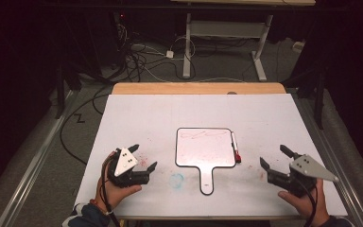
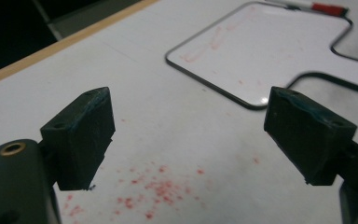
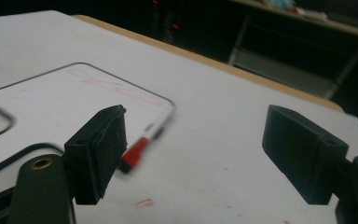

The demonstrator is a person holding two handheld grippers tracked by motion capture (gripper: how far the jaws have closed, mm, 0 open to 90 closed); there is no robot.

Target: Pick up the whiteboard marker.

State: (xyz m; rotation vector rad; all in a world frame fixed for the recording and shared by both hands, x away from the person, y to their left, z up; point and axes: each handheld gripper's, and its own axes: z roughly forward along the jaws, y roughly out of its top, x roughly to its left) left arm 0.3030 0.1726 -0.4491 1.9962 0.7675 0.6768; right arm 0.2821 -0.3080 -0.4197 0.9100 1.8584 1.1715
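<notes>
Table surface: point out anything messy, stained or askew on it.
Red speckles stain the white table cover beside the left claw, and a faint blue ring smudge sits left of the whiteboard's handle. The board carries smeared red marks. The marker lies neatly alongside.

The table (image 1: 137,118) has a wooden top, and a white sheet (image 1: 264,123) covers almost all of it; only a wood strip shows at 12 o'clock. On the sheet, near the centre, lies a small whiteboard (image 1: 203,147) with a black rim and faint red marks, its handle pointing to 6 o'clock. A marker (image 1: 235,147) with a red cap lies just beside its 3 o'clock edge. Red specks (image 1: 144,160) stain the sheet at 9 o'clock of the board, and a blue smudge (image 1: 176,179) is at 7 o'clock.
</notes>
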